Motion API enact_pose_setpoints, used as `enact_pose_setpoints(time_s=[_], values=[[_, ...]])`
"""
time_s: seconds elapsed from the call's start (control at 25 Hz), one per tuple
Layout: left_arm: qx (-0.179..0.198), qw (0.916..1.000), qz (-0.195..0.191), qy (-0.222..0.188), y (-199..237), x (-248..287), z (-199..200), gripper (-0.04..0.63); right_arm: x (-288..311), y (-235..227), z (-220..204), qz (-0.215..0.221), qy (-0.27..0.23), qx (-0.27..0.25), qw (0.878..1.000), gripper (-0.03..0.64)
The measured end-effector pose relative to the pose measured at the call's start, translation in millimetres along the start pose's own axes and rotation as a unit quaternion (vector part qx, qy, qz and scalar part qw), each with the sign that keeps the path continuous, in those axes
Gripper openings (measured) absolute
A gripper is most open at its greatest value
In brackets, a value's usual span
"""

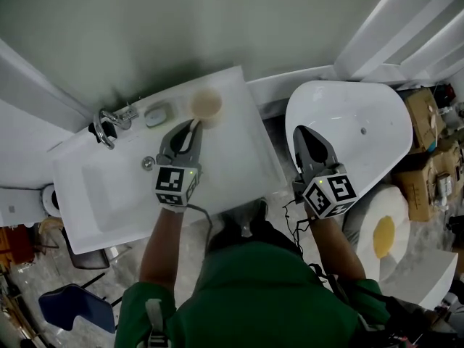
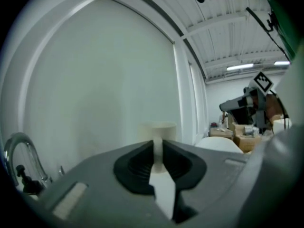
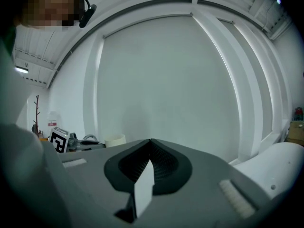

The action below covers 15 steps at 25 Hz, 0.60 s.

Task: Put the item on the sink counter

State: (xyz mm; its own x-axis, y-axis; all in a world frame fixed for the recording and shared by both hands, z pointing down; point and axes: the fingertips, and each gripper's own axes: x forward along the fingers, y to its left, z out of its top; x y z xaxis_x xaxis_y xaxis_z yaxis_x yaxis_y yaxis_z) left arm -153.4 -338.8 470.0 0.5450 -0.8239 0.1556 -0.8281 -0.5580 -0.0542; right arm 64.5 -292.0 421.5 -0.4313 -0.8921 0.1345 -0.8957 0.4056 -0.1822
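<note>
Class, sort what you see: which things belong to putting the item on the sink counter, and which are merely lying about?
In the job: cup, its handle gripped by the left tool; sink counter.
Lying about: faucet; small grey item; white tub; cardboard boxes; right tool, shut and empty.

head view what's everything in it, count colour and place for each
sink: 1, white, centre left
faucet: 1, chrome, sink's back left corner
drain: 1, metal, in the basin
small dish: 1, pale grey, back counter, between faucet and cup
cup: 1, beige, at the sink's back counter
bathtub: 1, white, right of sink
cardboard boxes: several, brown, far right
chair: 1, blue, bottom left
green top: 1, bottom centre
left gripper: 1, grey, shut on the cup's handle
right gripper: 1, grey, shut, empty, over bathtub
</note>
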Motion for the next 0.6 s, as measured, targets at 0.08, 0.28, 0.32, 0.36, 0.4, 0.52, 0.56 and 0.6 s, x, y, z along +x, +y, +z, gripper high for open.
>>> enact_pose_setpoints(time_s=[0.08,0.28,0.32,0.36,0.4,0.52,0.56,0.6], values=[[0.0,1.0,0.006,0.006,0,11,-8,0.038,6,-10,-5,0.004,0.003,0.006,1.0,-0.003],[0.008,0.9995,0.015,0.026,2,39,-34,0.038,25,-31,-17,0.011,0.014,0.018,1.0,-0.003],[0.009,0.9994,0.016,0.031,1,45,-39,0.038,27,-35,-20,0.011,0.017,0.019,1.0,-0.003],[0.009,0.9992,0.016,0.035,1,51,-45,0.038,30,-40,-22,0.012,0.02,0.02,1.0,-0.003],[0.008,0.9991,0.017,0.038,1,57,-51,0.038,32,-44,-25,0.011,0.024,0.021,0.999,-0.003],[-0.001,0.9984,0.015,0.054,0,74,-69,0.038,38,-57,-34,0.007,0.033,0.027,0.999,-0.003],[-0.004,0.9982,0.014,0.059,0,79,-76,0.038,41,-61,-37,0.006,0.036,0.028,0.999,-0.003],[-0.005,0.998,0.013,0.062,0,84,-82,0.038,43,-64,-40,0.005,0.039,0.029,0.999,-0.003]])
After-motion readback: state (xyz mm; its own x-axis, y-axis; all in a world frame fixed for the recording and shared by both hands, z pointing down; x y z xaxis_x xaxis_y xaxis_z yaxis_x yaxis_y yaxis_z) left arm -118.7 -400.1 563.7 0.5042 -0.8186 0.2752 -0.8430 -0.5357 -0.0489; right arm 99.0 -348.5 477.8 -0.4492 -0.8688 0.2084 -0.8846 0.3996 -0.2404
